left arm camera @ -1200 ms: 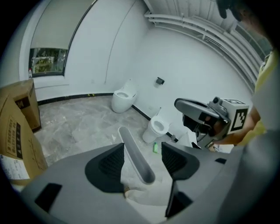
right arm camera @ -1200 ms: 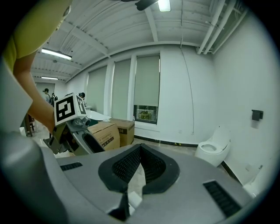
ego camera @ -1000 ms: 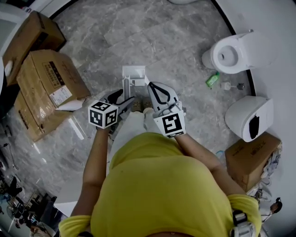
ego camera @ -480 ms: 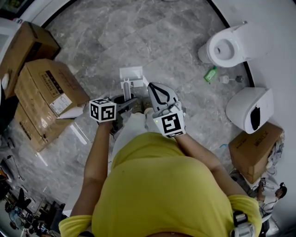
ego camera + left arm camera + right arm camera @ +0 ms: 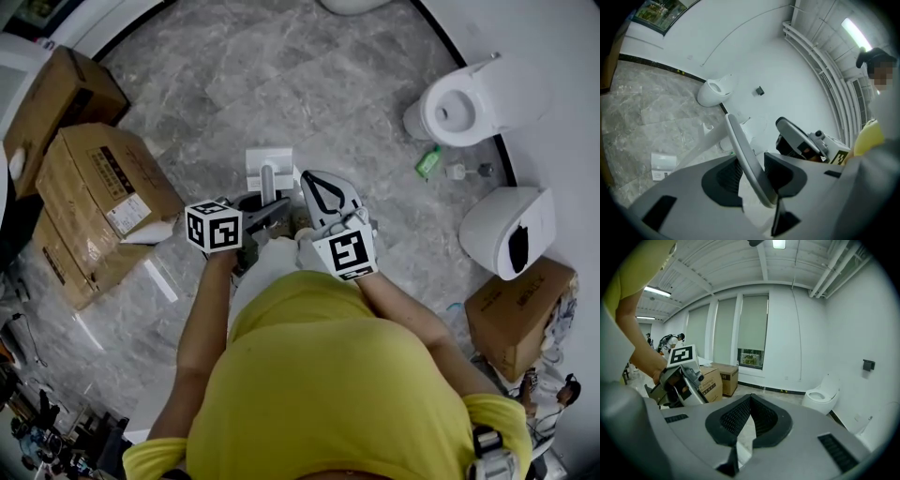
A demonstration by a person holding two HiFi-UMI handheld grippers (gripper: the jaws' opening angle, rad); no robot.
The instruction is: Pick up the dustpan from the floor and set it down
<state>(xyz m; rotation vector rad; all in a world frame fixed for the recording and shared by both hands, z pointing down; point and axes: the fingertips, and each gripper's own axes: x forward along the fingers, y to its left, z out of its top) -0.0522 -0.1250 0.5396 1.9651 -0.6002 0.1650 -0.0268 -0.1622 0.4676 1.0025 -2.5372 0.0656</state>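
While the pan of the dustpan [image 5: 269,159] is down at the floor well to the left of the toilet [image 5: 466,105], its long handle [image 5: 740,140] rises between the jaws of the left gripper [image 5: 752,158], whose pads pinch it from both sides. The step in hand looks like the pick-up itself: the grasp is made and the lift seems only just begun, with the pan hardly off the floor, if at all. The right gripper [image 5: 749,401] hovers a little nearer the toilet than the left one, its jaws pressed together on nothing, and appears to have no part in this.

The next move, I judge, calls for a straight raise by the handle, held firmly enough that the pan does not swing or twist in the pads, then a gentle lowering before the jaws let go.

The left jaws have just been closing, from wide around the handle to a grip on it. The handle now stands more upright, nearly end-on in the head view, where it slanted a second ago. The pan keeps about the same place left of the toilet, and the right gripper has not moved
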